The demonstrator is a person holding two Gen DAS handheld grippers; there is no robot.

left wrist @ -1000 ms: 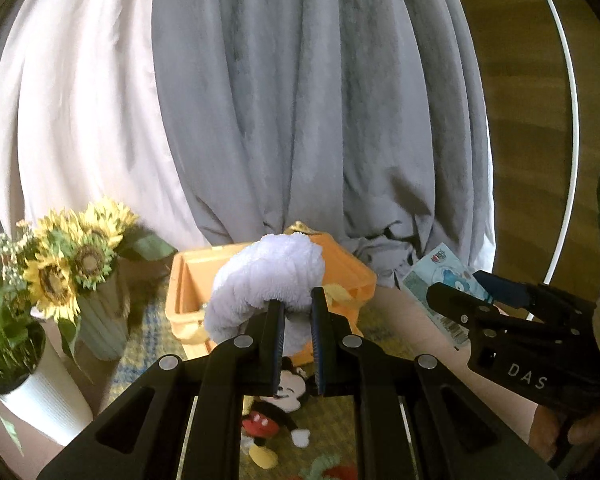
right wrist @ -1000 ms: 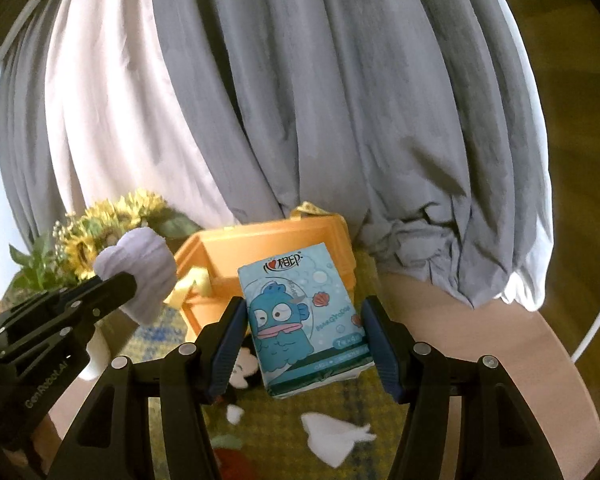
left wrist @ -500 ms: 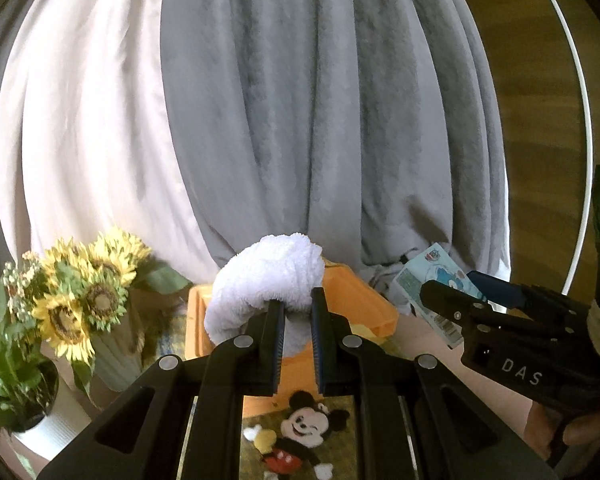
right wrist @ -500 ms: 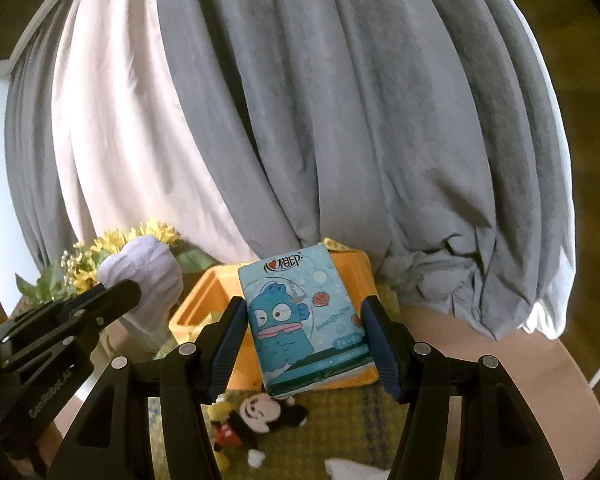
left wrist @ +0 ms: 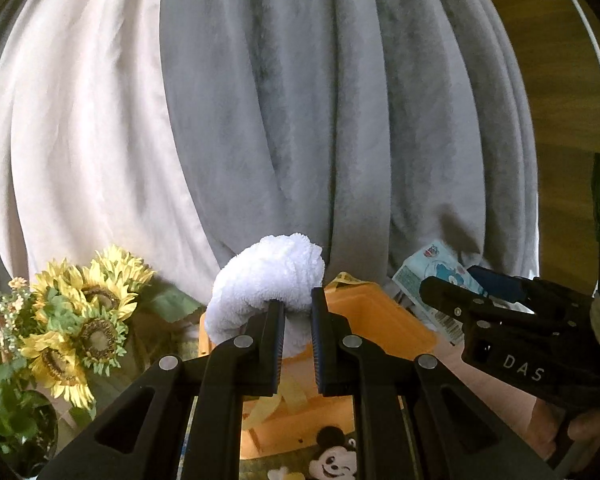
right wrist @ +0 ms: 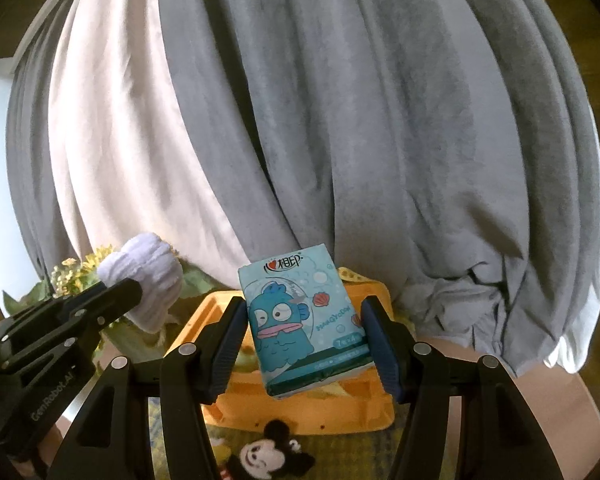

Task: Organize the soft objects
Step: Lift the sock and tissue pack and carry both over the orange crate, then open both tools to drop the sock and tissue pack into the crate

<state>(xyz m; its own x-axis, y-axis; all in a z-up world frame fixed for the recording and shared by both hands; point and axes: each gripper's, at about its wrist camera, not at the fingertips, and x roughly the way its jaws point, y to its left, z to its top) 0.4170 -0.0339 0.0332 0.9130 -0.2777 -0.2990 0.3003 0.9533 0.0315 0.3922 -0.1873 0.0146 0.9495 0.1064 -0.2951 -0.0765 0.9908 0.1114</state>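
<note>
Both hand-held grippers point slightly downward, side by side above the orange bin (right wrist: 300,412). The left hand-held gripper (left wrist: 296,320) is clamped tight on a white rolled towel (left wrist: 266,280). The right hand-held gripper (right wrist: 306,344) squeezes a blue tissue pack (right wrist: 304,324), held upright over the bin.

The 2 tools are held side by side, both angled slightly downward. The left tool (left wrist: 296,316) has its jaws nearly together, pinching a white towel (left wrist: 266,278). The right tool (right wrist: 306,340) has wider-set jaws clamping a tissue pack (right wrist: 304,320).
</note>
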